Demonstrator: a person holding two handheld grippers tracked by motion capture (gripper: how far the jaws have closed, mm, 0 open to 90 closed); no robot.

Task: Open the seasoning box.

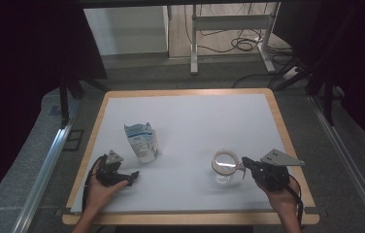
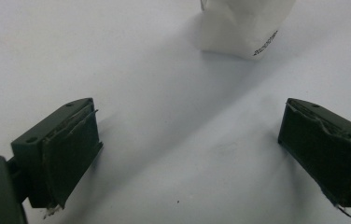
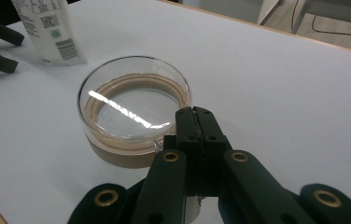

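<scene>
A blue-and-white carton [image 1: 142,142] stands left of the table's middle, its top torn open. Its lower corner [image 2: 239,28] shows ahead of my left gripper [image 2: 187,158]. That left gripper [image 1: 132,177] rests low near the front left, jaws wide open and empty. A clear glass jar [image 1: 225,167] with a glass lid on a tan ring [image 3: 134,107] stands at the front right. My right gripper [image 3: 194,116] is shut, its tips against the lid's near rim [image 1: 244,162]. Whether anything thin is pinched there I cannot tell.
The white table top [image 1: 195,111] has a wooden rim. Beyond the far edge stand a desk frame [image 1: 229,29] and loose cables on the floor. Dark curtains hang on both sides. The carton [image 3: 47,28] and the left gripper [image 3: 5,49] lie beyond the jar.
</scene>
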